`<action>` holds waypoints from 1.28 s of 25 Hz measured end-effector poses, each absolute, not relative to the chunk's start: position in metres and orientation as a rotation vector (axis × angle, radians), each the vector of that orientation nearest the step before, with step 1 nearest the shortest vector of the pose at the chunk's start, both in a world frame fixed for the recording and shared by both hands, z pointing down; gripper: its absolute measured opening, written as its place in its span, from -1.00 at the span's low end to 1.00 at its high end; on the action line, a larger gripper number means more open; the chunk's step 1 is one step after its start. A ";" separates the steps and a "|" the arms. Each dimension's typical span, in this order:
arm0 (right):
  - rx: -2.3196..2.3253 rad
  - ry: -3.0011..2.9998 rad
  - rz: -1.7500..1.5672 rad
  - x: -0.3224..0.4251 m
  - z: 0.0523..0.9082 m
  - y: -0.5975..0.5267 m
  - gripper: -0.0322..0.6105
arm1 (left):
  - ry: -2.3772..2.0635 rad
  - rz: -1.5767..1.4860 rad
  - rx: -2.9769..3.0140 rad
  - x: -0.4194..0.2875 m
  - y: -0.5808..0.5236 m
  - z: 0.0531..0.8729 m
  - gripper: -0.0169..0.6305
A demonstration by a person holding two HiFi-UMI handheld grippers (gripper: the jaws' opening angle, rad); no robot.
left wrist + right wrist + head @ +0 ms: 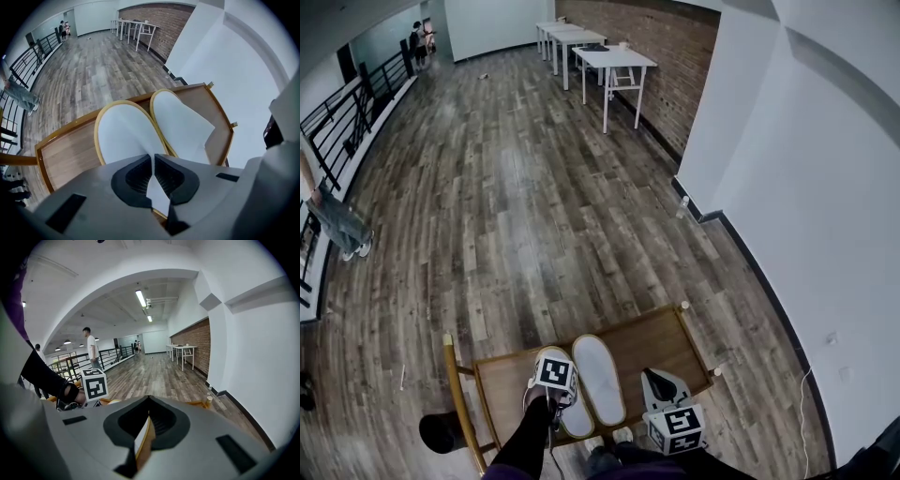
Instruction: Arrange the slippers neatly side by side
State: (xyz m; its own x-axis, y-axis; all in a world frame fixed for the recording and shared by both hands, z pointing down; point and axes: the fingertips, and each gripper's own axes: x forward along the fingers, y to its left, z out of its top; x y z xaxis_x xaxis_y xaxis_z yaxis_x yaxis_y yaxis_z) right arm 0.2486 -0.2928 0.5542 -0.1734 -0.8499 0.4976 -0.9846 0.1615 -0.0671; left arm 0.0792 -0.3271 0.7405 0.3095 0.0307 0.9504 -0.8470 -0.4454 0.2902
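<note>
Left gripper (153, 156) clamps the left slipper (124, 133); right gripper (147, 399) waits off to the side.
On the wooden seat (65, 154) the left slipper touches the right slipper (180, 122), toes nearly level, so the pair looks lined up! The right gripper is clenched, apparently on nothing, with only a sliver of slipper edge showing past its jaws. What's left, I'd say: let go.

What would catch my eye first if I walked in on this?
Two white slippers, the left slipper and right slipper, lie side by side on a low wooden table in front of the person. The left claw pinches the left slipper's near edge; the right claw is shut on a thin white, tan-rimmed edge, apparently the right slipper's.
</note>
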 end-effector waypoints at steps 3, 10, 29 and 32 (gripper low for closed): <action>1.751 -2.100 0.545 0.246 0.555 -0.293 -0.90 | -0.743 1.260 1.704 0.080 -0.327 0.742 -0.91; 1.740 -2.104 0.550 0.243 0.558 -0.296 -0.90 | -0.746 1.274 1.723 0.079 -0.328 0.746 -0.91; 1.695 -2.137 0.544 0.231 0.557 -0.298 -0.90 | -0.733 1.208 1.754 0.084 -0.321 0.738 -0.91; 1.694 -2.135 0.542 0.230 0.557 -0.297 -0.90 | -0.743 1.256 1.782 0.081 -0.325 0.740 -0.90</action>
